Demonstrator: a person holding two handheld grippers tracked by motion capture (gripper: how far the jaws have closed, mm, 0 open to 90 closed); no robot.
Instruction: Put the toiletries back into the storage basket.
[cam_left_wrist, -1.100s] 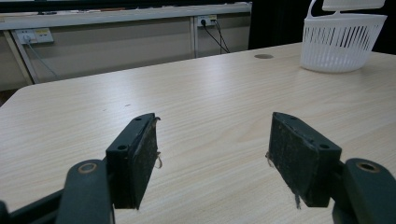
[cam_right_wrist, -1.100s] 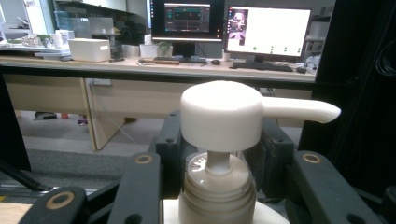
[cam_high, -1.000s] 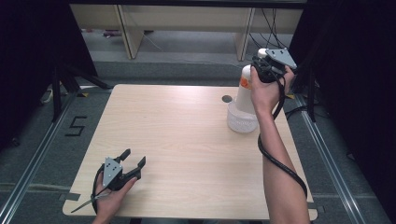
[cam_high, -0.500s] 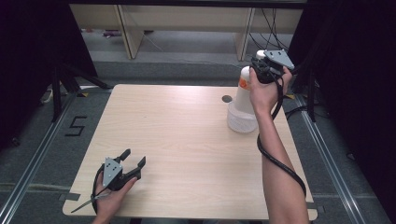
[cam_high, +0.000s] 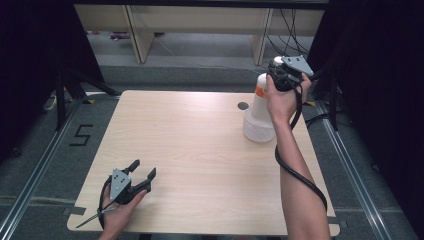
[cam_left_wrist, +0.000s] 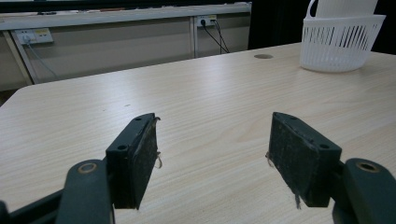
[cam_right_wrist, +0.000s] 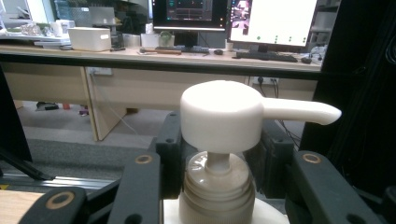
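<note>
Right gripper (cam_high: 280, 75) is clamped on the neck of a white pump bottle (cam_high: 260, 102), jaws closed against the collar just under the pump head (cam_right_wrist: 222, 114). The bottle stands upright, long axis vertical, in a white slotted basket (cam_left_wrist: 338, 44) at the far right of the table (cam_high: 200, 150), just right of the round cable hole (cam_high: 243, 105). In the right gripper view the spout points right, level. An orange patch on the bottle's shoulder is too small to read; the rest of the bottle is hidden behind the hand and the basket wall. The floor left of the table carries a taped "5" (cam_high: 80, 135). Left gripper (cam_high: 142, 175) rests at the near left corner, jaws wide apart with nothing between them, pointing toward the far right. The left gripper view cuts the bottle off at the top edge.
</note>
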